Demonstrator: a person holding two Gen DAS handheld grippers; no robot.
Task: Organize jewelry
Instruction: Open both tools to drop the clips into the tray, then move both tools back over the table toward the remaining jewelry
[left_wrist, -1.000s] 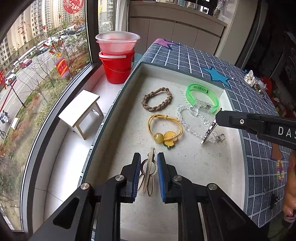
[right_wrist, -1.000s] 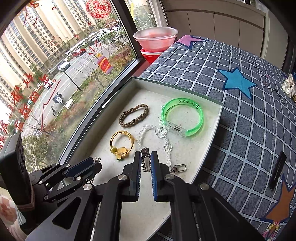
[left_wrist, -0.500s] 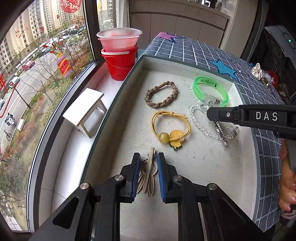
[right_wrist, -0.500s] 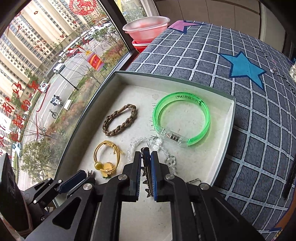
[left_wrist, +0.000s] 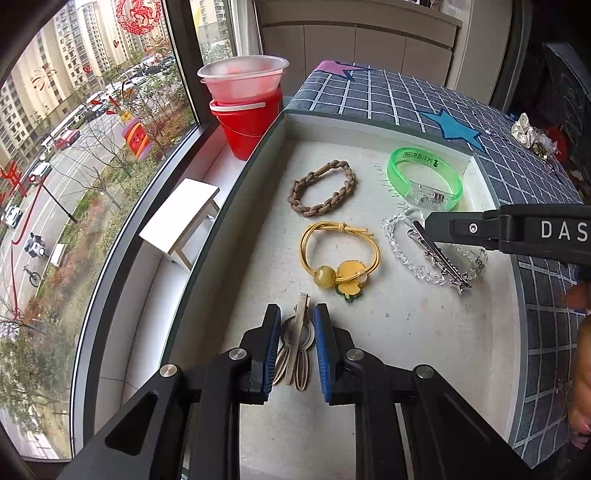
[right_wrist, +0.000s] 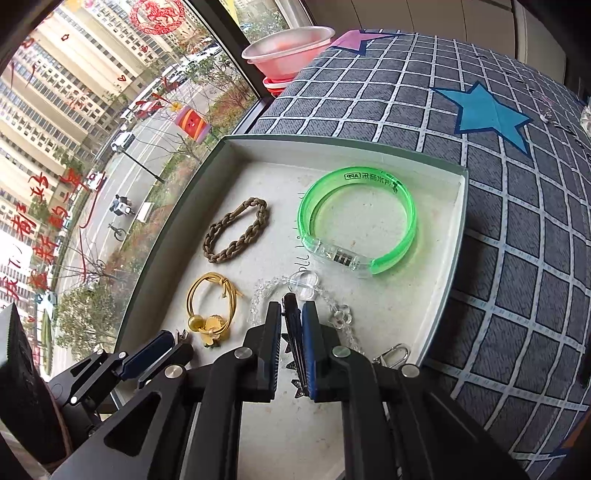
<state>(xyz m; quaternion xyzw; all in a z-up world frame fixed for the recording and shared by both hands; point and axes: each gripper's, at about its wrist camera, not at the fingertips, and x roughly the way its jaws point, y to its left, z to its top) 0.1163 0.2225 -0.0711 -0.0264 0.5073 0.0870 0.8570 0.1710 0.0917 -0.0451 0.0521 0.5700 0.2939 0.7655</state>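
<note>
A shallow white tray (left_wrist: 406, 332) (right_wrist: 456, 236) holds a brown braided bracelet (left_wrist: 321, 187) (right_wrist: 236, 229), a green bangle (left_wrist: 424, 177) (right_wrist: 358, 218), a yellow hair tie with a flower (left_wrist: 338, 254) (right_wrist: 210, 314) and a clear bead bracelet (left_wrist: 417, 258) (right_wrist: 306, 284). My left gripper (left_wrist: 295, 325) is shut on a beige hair clip (left_wrist: 297, 339), low over the tray's near part. My right gripper (right_wrist: 290, 314) (left_wrist: 428, 225) is shut on a silver star hair clip (left_wrist: 441, 262) (right_wrist: 293, 332), held over the bead bracelet.
The tray sits on a grey checked cloth with blue stars (right_wrist: 480, 110). A red bucket with a pink bowl on top (left_wrist: 245, 107) stands on the window sill beyond the tray, beside a small white stool (left_wrist: 184, 218). More trinkets (left_wrist: 532, 133) lie at the cloth's far right.
My right gripper moved with the silver clip farther into the tray, over the bead bracelet. My left gripper kept its hold on the beige clip and barely shifted.
</note>
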